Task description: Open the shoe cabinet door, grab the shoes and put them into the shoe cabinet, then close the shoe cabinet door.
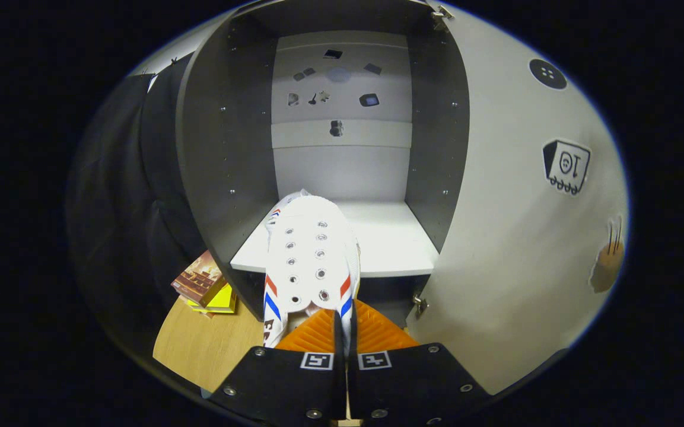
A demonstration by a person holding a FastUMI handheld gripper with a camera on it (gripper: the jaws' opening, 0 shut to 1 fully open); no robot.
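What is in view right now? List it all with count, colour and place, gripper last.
Shoe cabinet: one, dark grey sides, pale interior, straight ahead, open.
Shelf: one, white, inside the cabinet.
Door: one, white with stickers, swung open beside the cabinet.
Shoe: one, white with red and blue stripes, between the fingers, toe over the shelf.
Boxes: a small stack, brown and yellow, beside the cabinet on the table.
Table: one, light wood, below.
Gripper: one, fingers closed on the shoe.

The camera rides on the gripper [344, 323], close before the open shoe cabinet [342, 172], looking straight into it above its shelf [389, 243].
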